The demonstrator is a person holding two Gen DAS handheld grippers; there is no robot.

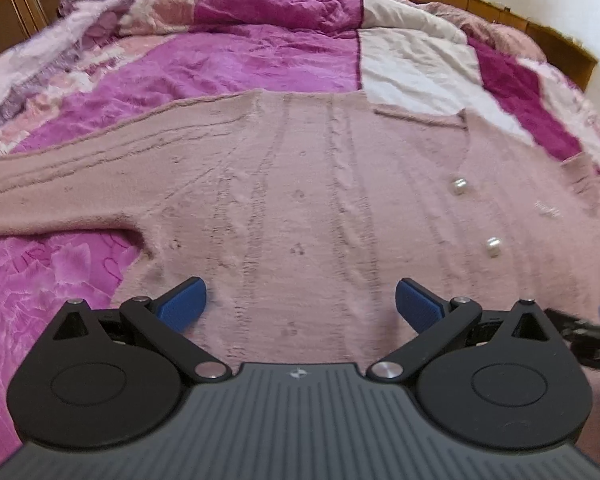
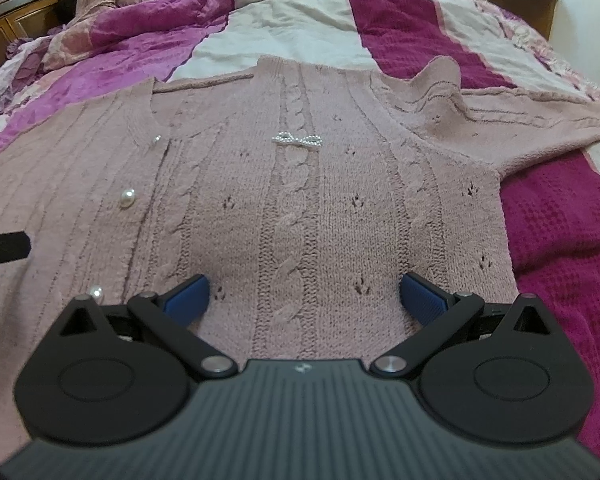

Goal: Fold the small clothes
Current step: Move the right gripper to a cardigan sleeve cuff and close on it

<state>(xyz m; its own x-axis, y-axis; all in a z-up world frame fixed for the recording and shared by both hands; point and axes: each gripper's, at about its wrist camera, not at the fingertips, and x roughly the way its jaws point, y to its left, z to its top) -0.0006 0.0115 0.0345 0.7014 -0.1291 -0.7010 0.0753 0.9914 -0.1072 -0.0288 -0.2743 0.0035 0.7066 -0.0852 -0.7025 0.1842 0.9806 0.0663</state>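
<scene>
A pink cable-knit cardigan (image 2: 300,208) is laid out flat, front side up, on a patchwork bedspread (image 2: 560,240) of magenta, white and pink panels. Its placket with pearl buttons (image 2: 127,198) is seen running down the middle of the garment, and a small beaded bow (image 2: 298,140) is pinned on the chest panel. One sleeve (image 1: 52,196) is stretched out sideways over the spread; the other sleeve (image 2: 520,120) is spread to the opposite side, with a slight ridge raised near the shoulder. No fold is seen anywhere in the garment, so the folding is judged not yet begun: sleeves, sides and hem are all left to be turned in.

The left gripper (image 1: 300,300) is held low above the hem area with its blue pads (image 1: 184,300) spread wide and nothing between them. The right gripper (image 2: 304,296) is likewise held over the lower body of the knit, its jaws parted and empty. Whether either gripper touches the fabric cannot be told. A wooden headboard (image 1: 540,28) is seen beyond the bedding
</scene>
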